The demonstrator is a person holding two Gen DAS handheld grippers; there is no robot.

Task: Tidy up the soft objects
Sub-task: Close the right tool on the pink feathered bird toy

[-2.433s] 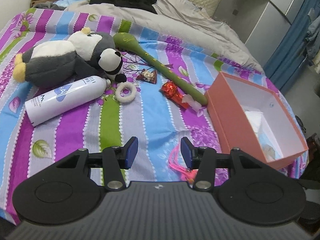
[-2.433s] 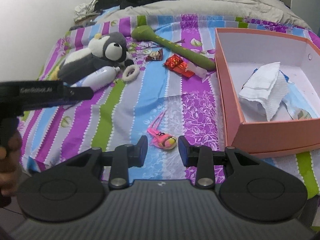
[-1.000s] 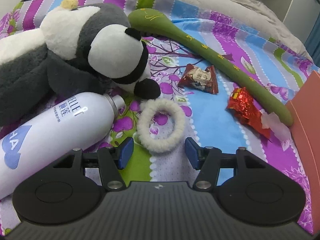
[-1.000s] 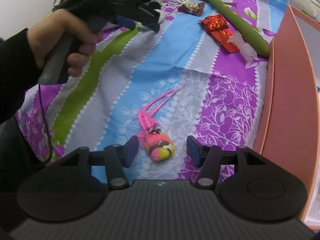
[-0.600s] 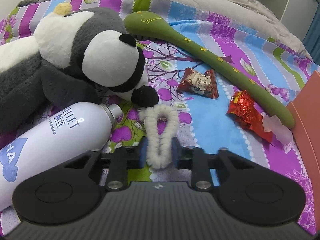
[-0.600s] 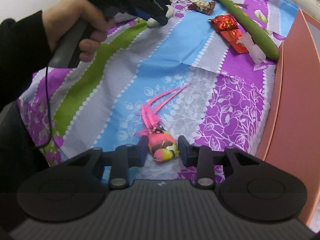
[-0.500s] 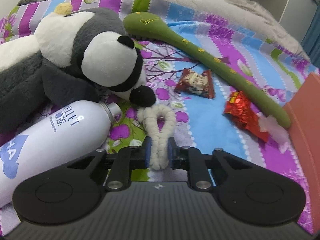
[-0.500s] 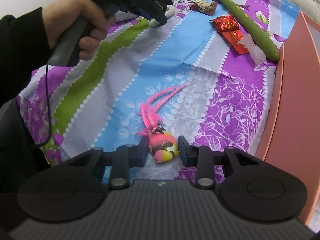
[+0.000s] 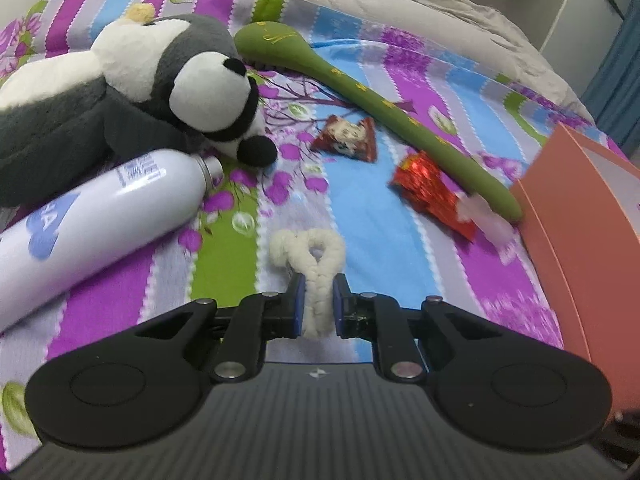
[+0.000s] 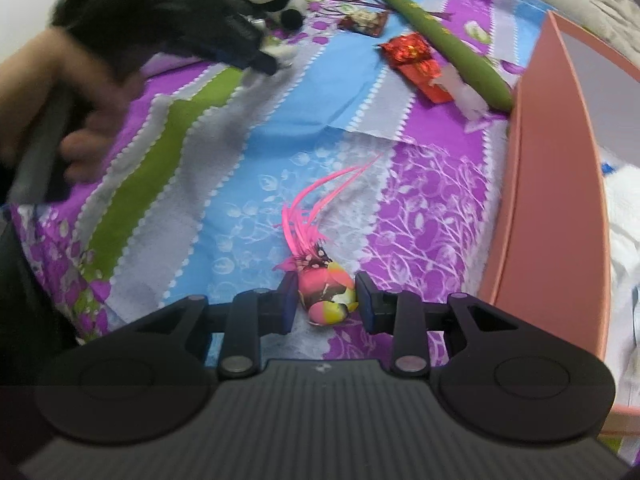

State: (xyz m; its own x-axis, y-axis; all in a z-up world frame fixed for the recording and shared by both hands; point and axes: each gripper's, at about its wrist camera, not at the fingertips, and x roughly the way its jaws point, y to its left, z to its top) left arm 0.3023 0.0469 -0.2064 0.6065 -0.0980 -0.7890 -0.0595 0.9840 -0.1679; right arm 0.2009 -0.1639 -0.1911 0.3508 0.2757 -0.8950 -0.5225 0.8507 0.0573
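My left gripper (image 9: 317,298) is shut on a white fuzzy hair ring (image 9: 316,268), squeezed flat, held just above the striped bedspread. It shows blurred in the right wrist view (image 10: 272,60). My right gripper (image 10: 326,300) is shut on a small pink and yellow feathered toy (image 10: 326,294) whose pink feathers trail forward on the bed. A grey and white panda plush (image 9: 140,80) lies at the far left. A long green plush stick (image 9: 376,104) lies diagonally towards the orange box (image 9: 588,220).
A white spray bottle (image 9: 100,216) lies beside the plush. A snack packet (image 9: 348,138) and a red foil wrapper (image 9: 428,190) lie near the green stick. The orange box (image 10: 552,184) at the right holds white tissue. Grey bedding lies at the back.
My left gripper has pulled back from the plush with the hair ring squeezed in it. My right gripper has closed a little more on the feathered toy.
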